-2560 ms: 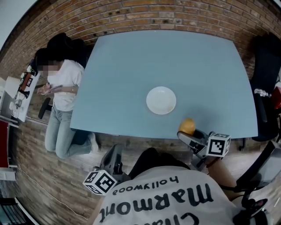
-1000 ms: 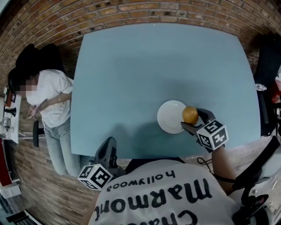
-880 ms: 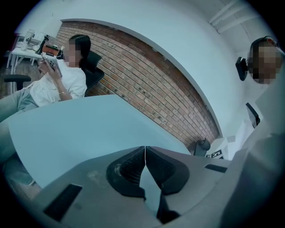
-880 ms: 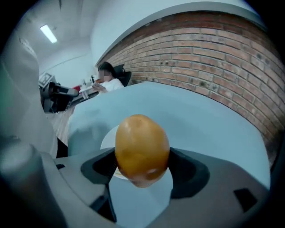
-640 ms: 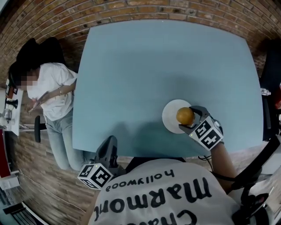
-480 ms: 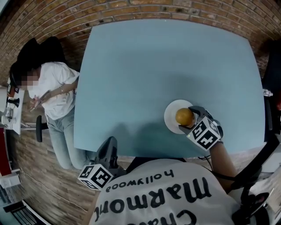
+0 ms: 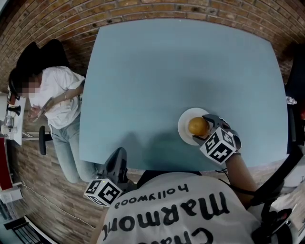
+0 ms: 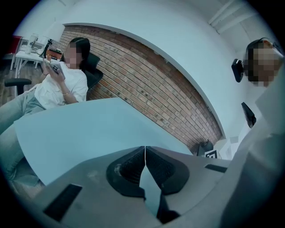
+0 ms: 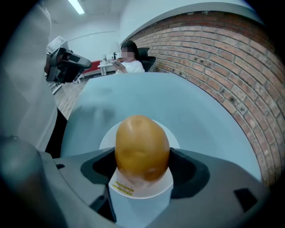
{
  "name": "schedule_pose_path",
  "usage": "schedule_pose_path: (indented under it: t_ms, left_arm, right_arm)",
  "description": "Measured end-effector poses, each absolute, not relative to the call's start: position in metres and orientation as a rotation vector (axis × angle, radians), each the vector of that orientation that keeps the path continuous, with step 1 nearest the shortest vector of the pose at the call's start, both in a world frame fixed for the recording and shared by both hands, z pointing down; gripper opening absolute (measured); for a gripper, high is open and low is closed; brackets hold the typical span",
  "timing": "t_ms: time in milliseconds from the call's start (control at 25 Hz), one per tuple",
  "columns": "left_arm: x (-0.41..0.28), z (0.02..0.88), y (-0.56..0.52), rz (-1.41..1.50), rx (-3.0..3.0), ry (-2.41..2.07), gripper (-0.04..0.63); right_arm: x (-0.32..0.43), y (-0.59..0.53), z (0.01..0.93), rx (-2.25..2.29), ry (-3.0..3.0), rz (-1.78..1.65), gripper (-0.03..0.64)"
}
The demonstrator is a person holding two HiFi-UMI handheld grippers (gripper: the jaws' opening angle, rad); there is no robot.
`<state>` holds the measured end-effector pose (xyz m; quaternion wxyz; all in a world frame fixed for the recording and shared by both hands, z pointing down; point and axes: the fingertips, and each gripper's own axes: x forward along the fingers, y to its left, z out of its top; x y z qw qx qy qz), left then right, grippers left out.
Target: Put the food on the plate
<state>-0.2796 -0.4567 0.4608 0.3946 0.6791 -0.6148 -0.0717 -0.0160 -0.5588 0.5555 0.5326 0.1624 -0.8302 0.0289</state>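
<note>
A round orange-brown food item (image 7: 197, 126) (image 9: 142, 148) is clamped between the jaws of my right gripper (image 7: 200, 129) (image 9: 142, 167), held over the small white plate (image 7: 186, 133) (image 9: 107, 138) near the table's front edge. Whether it touches the plate I cannot tell. A small yellow label lies on the plate under it in the right gripper view. My left gripper (image 7: 120, 162) (image 8: 144, 162) hangs off the table's near-left edge, jaws pressed together with nothing between them.
The pale blue table (image 7: 181, 71) spreads beyond the plate, with a brick wall (image 7: 143, 9) behind it. A person in a white shirt (image 7: 55, 95) sits at the left of the table. A dark chair (image 7: 295, 90) stands at the right.
My right gripper has carried the food from the table's front edge to above the plate, then a little further left over its middle. The left gripper has stayed put.
</note>
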Motion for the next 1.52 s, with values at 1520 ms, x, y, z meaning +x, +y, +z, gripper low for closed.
schedule_pose_path:
  t_ms: [1520]
  left_arm:
    - [-0.239, 0.452, -0.448, -0.192, 1.84, -1.469, 0.011]
  right_arm:
    - [0.006, -0.534, 0.487, 0.65, -2.265, 0.176, 0.356]
